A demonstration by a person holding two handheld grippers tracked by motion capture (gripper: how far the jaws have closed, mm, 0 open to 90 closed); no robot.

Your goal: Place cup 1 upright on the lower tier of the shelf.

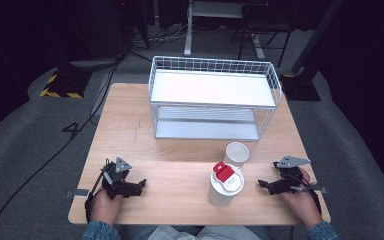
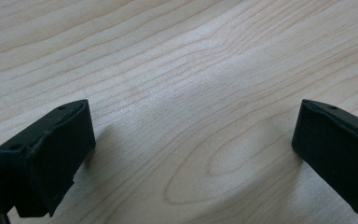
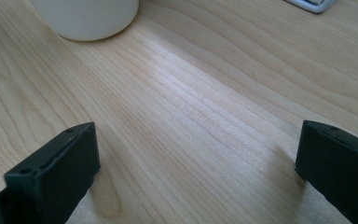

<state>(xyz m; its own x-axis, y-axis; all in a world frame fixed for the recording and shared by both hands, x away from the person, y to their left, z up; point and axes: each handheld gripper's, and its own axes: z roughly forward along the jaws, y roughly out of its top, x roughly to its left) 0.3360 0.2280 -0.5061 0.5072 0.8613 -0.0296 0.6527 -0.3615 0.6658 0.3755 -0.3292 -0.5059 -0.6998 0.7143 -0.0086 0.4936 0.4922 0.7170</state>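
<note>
Both hands rest at the near edge of the table [image 1: 130, 107], the left gripper [image 1: 141, 184] and right gripper [image 1: 261, 183] empty with jaws spread wide. Between them stands the white tumbler [image 1: 225, 187] with its red-tabbed lid, a paper cup [image 1: 236, 154] just beyond, nearer the wire rack [image 1: 215, 97]. Best for the right one to come in level and clamp the tumbler's body low, clear of the cup

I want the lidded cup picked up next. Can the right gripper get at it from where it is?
Probably yes. The right gripper rests open on the table, jaws facing the lidded cup, with bare wood between them.
</note>
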